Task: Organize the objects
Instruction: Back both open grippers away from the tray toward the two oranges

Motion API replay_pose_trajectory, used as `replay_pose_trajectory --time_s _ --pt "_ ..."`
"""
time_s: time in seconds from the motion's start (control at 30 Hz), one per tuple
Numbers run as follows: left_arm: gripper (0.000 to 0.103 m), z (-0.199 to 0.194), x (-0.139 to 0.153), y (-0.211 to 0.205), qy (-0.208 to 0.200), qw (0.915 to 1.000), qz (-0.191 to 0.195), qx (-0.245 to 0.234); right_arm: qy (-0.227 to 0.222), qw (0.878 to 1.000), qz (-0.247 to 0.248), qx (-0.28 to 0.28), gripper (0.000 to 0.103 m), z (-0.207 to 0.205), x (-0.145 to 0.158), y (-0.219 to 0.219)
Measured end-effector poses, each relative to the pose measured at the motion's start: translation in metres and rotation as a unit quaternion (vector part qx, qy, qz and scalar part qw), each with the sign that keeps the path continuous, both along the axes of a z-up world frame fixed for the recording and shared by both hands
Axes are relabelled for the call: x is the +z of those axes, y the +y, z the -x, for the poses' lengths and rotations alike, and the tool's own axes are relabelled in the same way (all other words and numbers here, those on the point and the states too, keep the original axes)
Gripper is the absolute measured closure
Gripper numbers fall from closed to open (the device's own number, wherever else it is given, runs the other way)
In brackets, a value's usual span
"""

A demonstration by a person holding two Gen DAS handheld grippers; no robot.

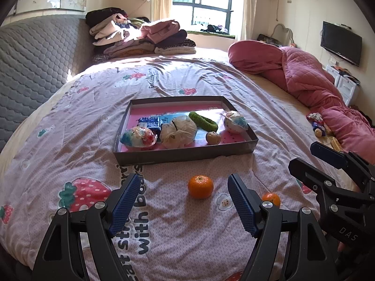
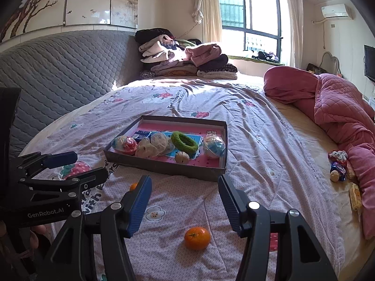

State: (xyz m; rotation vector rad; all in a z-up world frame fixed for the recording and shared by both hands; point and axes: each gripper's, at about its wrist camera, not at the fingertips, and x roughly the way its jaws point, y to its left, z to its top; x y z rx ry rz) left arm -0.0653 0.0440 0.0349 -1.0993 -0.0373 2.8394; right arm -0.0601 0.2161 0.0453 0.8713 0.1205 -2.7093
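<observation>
Box lid [image 1: 187, 154] seen lying on quilt [image 1: 70, 121], shallow cardboard, light, walls easily bent; already filled with wrapped balls, green ring [image 1: 203, 121], walnut [image 1: 213, 138]. Two tangerines left loose on quilt. Near tangerine [image 1: 200, 186] judged light, round, roll-prone, skin soft; best pinched across middle. Second tangerine [image 2: 197, 238] same. Left gripper [image 1: 182, 201] held wide, empty. Right gripper [image 2: 185, 208] held wide, empty, tangerine just ahead, untouched.

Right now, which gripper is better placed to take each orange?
Each has one. Left gripper frames the orange nearer the tray; right gripper frames the other orange. Both jaws stand open.
</observation>
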Motion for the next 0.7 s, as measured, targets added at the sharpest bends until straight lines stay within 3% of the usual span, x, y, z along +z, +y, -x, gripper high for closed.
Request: replay_pose_trajectory --time_s 0.7 --pt "0.025 -0.019 -0.005 -0.004 -0.014 0.9999 0.005 -0.002 -0.007 1.000 -0.003 0.006 0.045 -0.019 -0.002 -0.002"
